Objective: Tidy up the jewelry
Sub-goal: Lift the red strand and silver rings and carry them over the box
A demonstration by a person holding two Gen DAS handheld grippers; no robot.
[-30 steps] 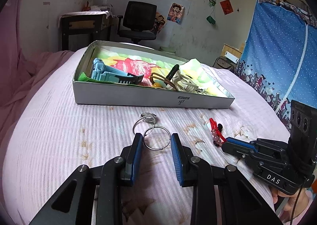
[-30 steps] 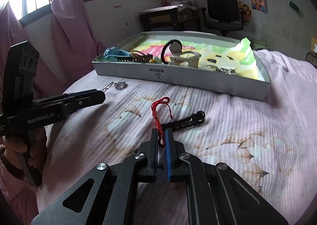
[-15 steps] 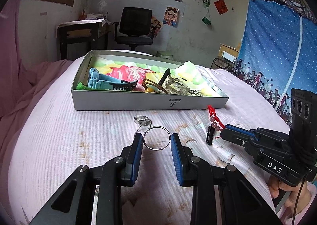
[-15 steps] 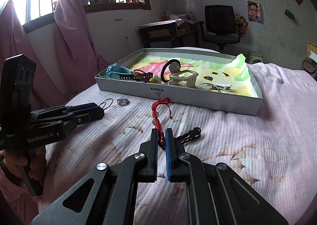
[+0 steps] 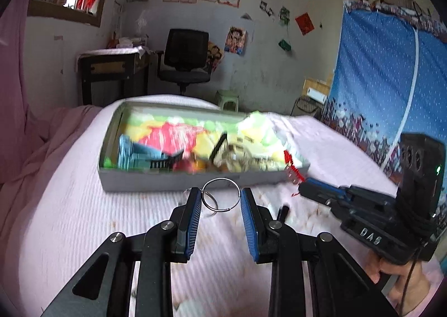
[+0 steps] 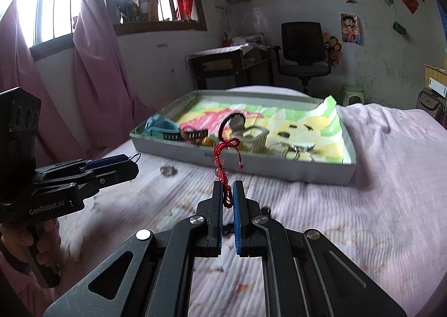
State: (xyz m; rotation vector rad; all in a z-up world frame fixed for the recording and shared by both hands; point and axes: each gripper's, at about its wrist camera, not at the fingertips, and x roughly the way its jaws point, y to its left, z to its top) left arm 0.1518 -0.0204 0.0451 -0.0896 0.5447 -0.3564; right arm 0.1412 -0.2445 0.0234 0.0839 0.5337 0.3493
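My left gripper (image 5: pixel 220 202) holds a silver ring (image 5: pixel 221 194) across its width between its blue pads and carries it above the bed, just before the grey box (image 5: pixel 178 181). A smaller ring hangs from it by the left pad. My right gripper (image 6: pixel 228 194) is shut on a red cord bracelet (image 6: pixel 223 157), which stands up from the jaws in front of the grey box (image 6: pixel 279 170). The box holds a blue watch (image 6: pixel 160 127), a black band (image 6: pixel 232 121) and metal rings (image 6: pixel 290 149).
A small silver piece (image 6: pixel 168 170) and a black item (image 5: pixel 282 212) lie on the pink bedspread. The left gripper also shows in the right wrist view (image 6: pixel 123 166), the right gripper in the left wrist view (image 5: pixel 315 191). A desk and office chair (image 6: pixel 304 54) stand behind the bed.
Both grippers have lifted and moved toward the box. The silver rings have come up off the bed in my left gripper. The red bracelet has risen with my right gripper.
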